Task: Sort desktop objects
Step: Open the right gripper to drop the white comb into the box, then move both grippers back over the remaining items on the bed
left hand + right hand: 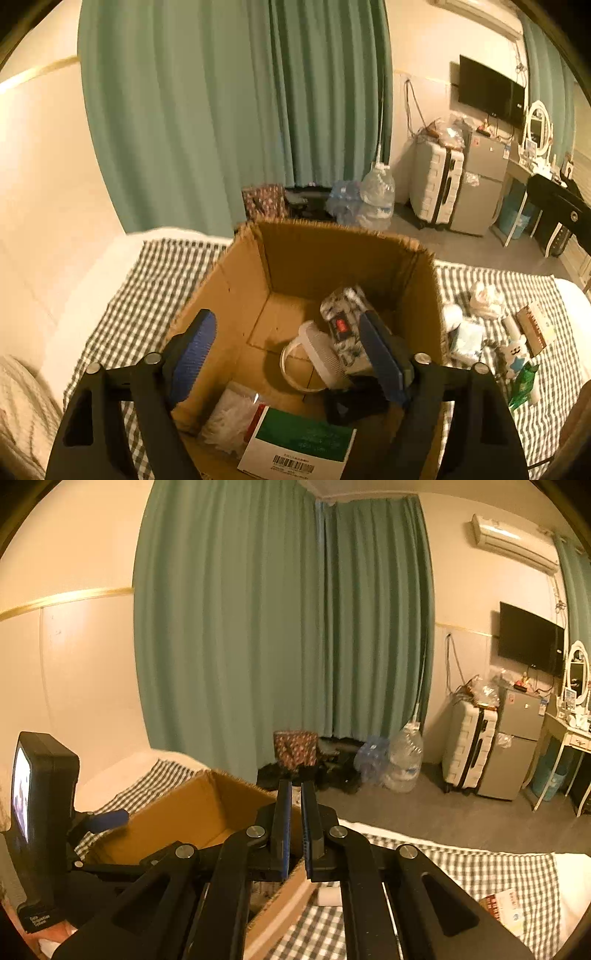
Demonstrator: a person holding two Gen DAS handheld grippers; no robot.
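Hovering above an open cardboard box (303, 266) on a bed with a checked cover (147, 280), the left gripper (291, 354) has its blue-padded fingers (195, 350) spread wide with nothing between them; items already dropped in lie on the box floor below, among them a green and white carton (306, 439) and a patterned pouch (345, 325). Unsorted things remain on the cover beyond the box's right wall, toward the bed's right edge: a white roll (452, 314), a crumpled white bag (487, 299), a flat booklet (535, 325) and a green packet (524, 384). The right gripper (294, 830), fingers pressed together and empty, points over the box's near right corner with the roll just beneath it. Judging from this, the right hand is the nearer one to the leftover pile, which lies to its right and below, so the next pick likely falls to it once its fingers part
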